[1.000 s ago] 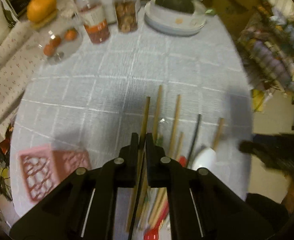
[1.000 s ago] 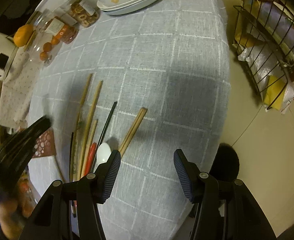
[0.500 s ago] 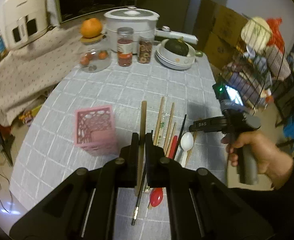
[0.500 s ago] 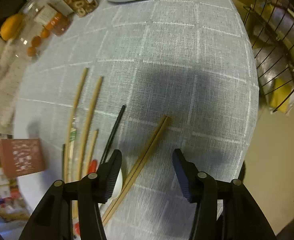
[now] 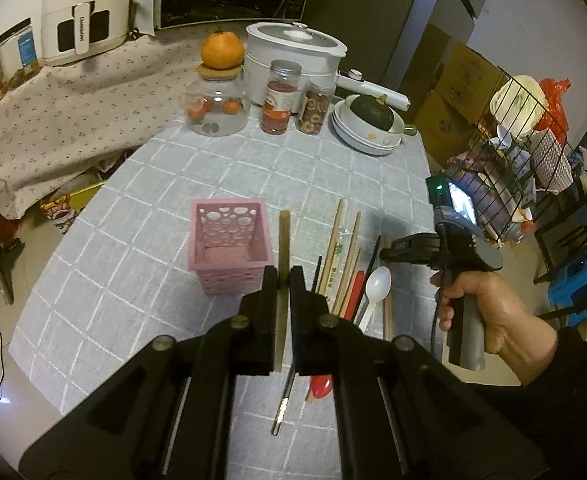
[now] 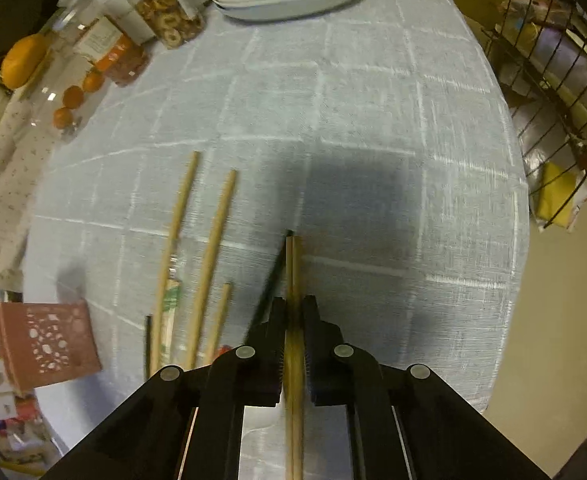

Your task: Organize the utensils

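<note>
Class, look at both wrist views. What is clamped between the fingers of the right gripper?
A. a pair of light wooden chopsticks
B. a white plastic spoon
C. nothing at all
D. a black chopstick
A: in the right wrist view the right gripper has its jaws shut on a pair of light wooden chopsticks, while the white plastic spoon lies on the grey checked tablecloth.

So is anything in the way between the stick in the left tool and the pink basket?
Nothing visible is. The left tool is shut on a wooden chopstick, and the pink basket stands right beside it with its top open. The other utensils lie on the far side.
</note>
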